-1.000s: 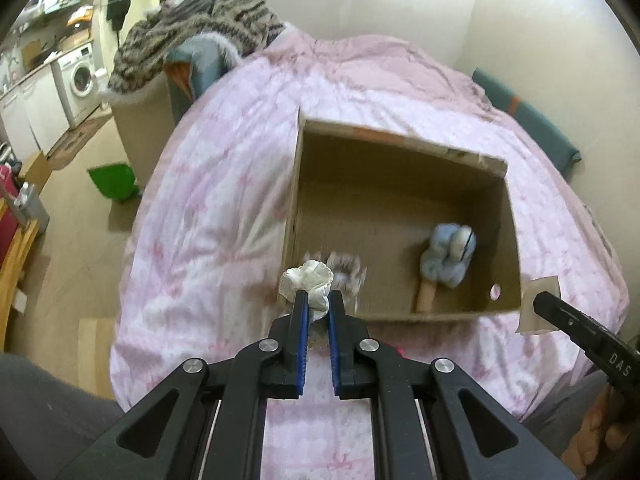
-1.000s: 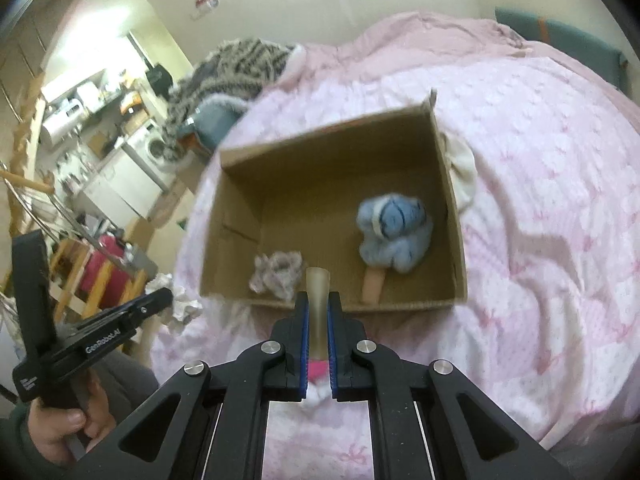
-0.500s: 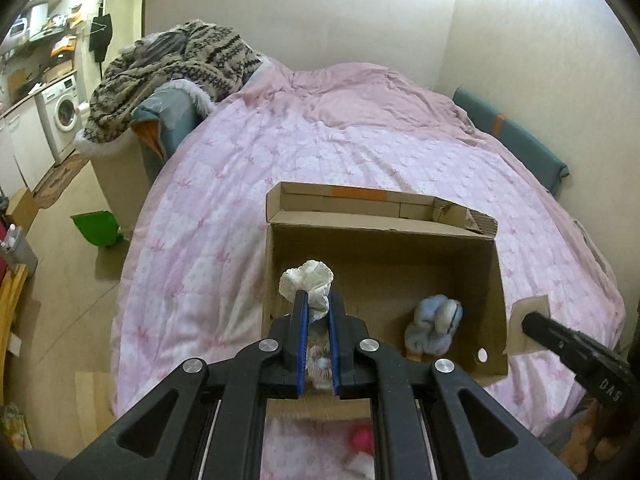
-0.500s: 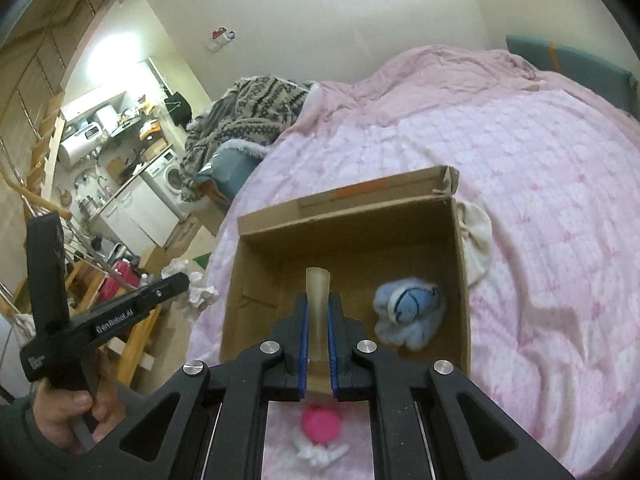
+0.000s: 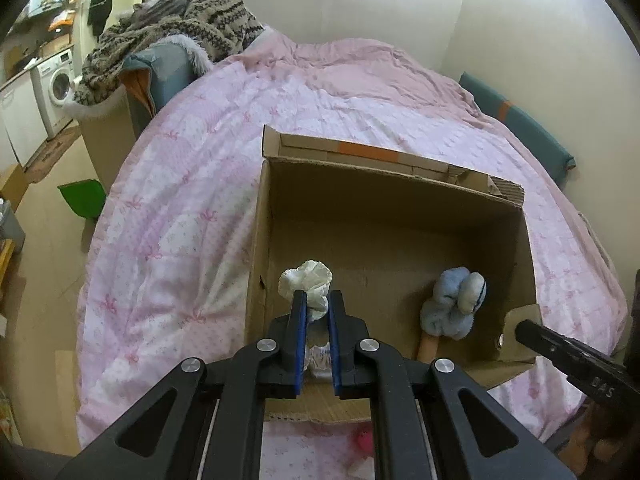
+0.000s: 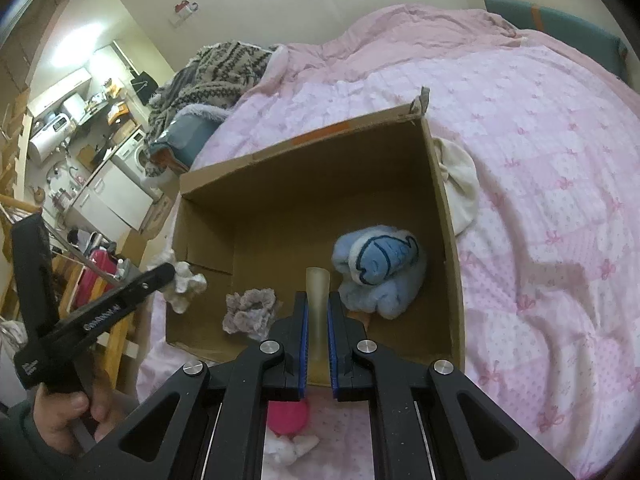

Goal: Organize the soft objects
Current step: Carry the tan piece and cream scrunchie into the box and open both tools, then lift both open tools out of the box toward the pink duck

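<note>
Gripping a crumpled white frilly cloth (image 5: 306, 280), the left gripper (image 5: 316, 304) has its blue-padded fingers (image 5: 299, 320) clenched on the fabric, which bunches out above the tips. It hangs over the near left part of an open cardboard box (image 5: 256, 240) that sits on a bed covered by a pink patterned quilt (image 5: 192, 184). The right gripper (image 6: 316, 308) is likewise closed, its fingers (image 6: 303, 320) pinching a pale, translucent beige strip (image 6: 318, 284) that stands up between them (what the strip is made of cannot be told), and it sits over the near edge of the same box.

Inside the box, a light blue plush toy (image 6: 380, 268) lies toward the right wall, and a small grey-lilac scrunchie (image 6: 250, 308) rests on the floor of the box near its front left. Outside the box, against its right wall, a cream cloth (image 6: 460, 184) lies on the quilt. In front of the box, on the quilt near the right gripper's body, there is a bright pink round object (image 6: 288, 416) with something white and fluffy (image 6: 288, 446) just beside it.

In the right wrist view a hand (image 6: 64, 416) holds the left gripper's black handle at the lower left. Beyond the bed, a patterned knit blanket (image 5: 176, 28) is heaped over furniture, and a washing machine (image 5: 56, 84) stands farther back.
</note>
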The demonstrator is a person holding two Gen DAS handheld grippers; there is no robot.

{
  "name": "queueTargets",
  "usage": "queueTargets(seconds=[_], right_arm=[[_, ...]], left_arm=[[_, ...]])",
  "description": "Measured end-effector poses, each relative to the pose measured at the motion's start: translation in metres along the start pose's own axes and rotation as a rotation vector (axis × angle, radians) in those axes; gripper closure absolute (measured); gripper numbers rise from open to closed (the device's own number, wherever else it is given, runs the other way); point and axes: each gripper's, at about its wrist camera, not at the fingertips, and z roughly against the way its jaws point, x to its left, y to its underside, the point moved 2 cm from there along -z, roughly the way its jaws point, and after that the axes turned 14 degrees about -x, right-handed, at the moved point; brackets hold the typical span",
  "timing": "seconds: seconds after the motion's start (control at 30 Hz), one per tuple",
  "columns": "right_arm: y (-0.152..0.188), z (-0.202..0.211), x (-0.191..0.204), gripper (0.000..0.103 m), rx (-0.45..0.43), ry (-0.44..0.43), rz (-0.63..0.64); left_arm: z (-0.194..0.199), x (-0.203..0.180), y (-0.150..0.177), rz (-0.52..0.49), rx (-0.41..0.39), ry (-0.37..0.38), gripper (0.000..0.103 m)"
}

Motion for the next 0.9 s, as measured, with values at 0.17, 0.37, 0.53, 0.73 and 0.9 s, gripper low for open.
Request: queueTargets(seconds=[0.17,0.37,0.53,0.73,0.9], right_arm=[[0.004,-0.005,0.001,0.093,0.017,0.007,0.012],[0.004,-0.007,0.003,0.093,0.017,0.004,0.016],[0.004,-0.006,0.002,0.093,0.016,-0.001,0.008],[0.004,-0.005,0.001,0.081,0.013,-0.003,0.006],[0.001,-0.001,-0.004,0.037,-0.004,-0.011,-0.039]], left_arm=[[0.002,-0.001,0.001,-0.012,-0.001,0.011,0.094],[-0.003,-0.006,0.005,-0.025,0.024,0.039,0.091],[-0.006,-0.011,0.010,-0.057,0.046,0.034,0.081],[0.001,-0.011,0.007,-0.068,0.002,0.001,0.034],[0.000,-0.009,0.007,-0.071,0.008,-0.024,0.033]])
